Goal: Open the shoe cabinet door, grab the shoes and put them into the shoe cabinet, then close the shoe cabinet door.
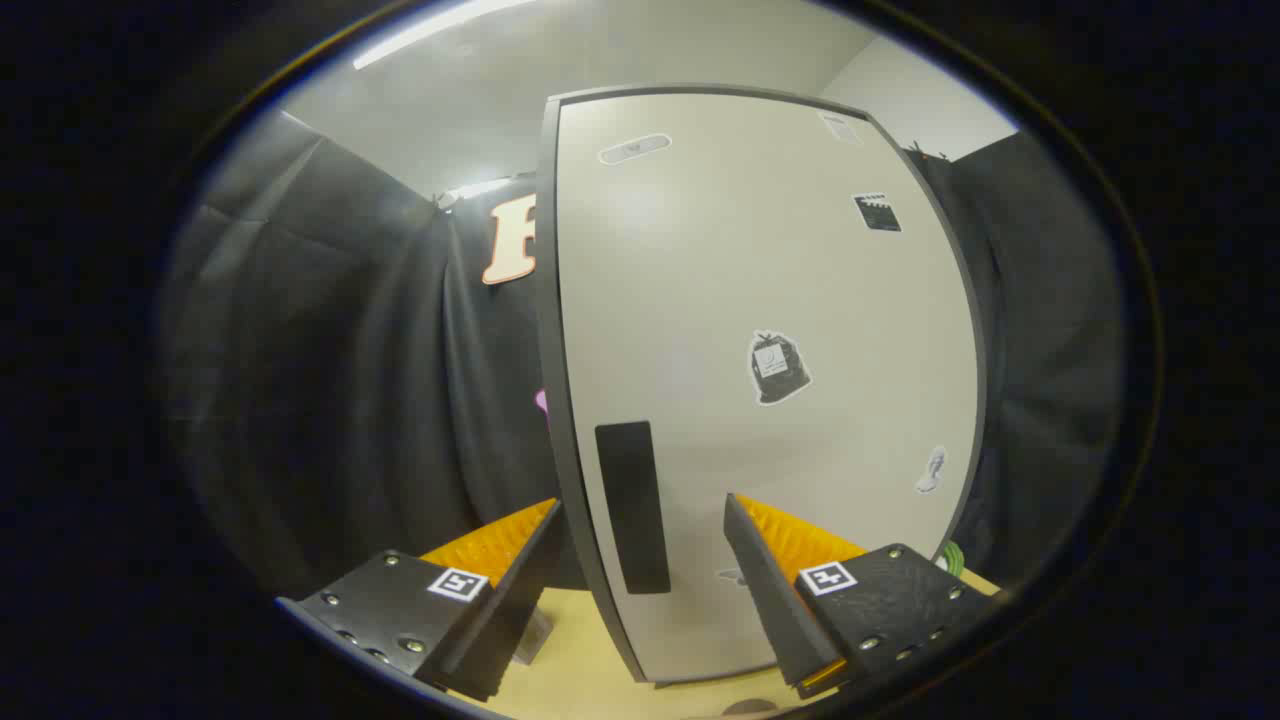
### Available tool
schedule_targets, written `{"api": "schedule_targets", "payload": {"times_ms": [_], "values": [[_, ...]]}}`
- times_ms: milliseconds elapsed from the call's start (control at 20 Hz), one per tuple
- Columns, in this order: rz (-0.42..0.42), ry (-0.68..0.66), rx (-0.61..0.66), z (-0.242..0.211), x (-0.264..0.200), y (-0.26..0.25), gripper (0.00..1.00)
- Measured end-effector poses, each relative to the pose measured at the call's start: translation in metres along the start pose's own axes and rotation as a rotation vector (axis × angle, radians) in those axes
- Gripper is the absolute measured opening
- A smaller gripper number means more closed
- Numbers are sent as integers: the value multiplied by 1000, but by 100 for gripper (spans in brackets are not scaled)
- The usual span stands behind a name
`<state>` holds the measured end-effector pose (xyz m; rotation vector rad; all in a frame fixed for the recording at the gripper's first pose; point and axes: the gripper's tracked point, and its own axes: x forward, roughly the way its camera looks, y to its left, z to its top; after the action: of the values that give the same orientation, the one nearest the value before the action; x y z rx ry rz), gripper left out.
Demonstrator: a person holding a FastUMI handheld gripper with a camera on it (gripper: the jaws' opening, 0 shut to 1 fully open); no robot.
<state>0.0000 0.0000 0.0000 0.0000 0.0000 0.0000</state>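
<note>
Through the gripper view, my gripper (640, 515) has its jaws spread wide, gripping nothing. The cabinet door (760, 300) stands upright on the table (570, 660), its dark handle (632, 505) and left edge between the jaws.

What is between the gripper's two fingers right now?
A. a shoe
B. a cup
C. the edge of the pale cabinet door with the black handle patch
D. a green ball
C: the open gripper has its fingers on either side of the dark-rimmed edge of the tall pale grey cabinet door, with the black rectangular handle patch in the gap; neither finger visibly presses on it.
</note>
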Motion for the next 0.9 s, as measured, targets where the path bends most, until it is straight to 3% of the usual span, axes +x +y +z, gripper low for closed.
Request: {"api": "schedule_targets", "payload": {"times_ms": [900], "values": [[-31,15,-15,-10,15,2,95]]}}
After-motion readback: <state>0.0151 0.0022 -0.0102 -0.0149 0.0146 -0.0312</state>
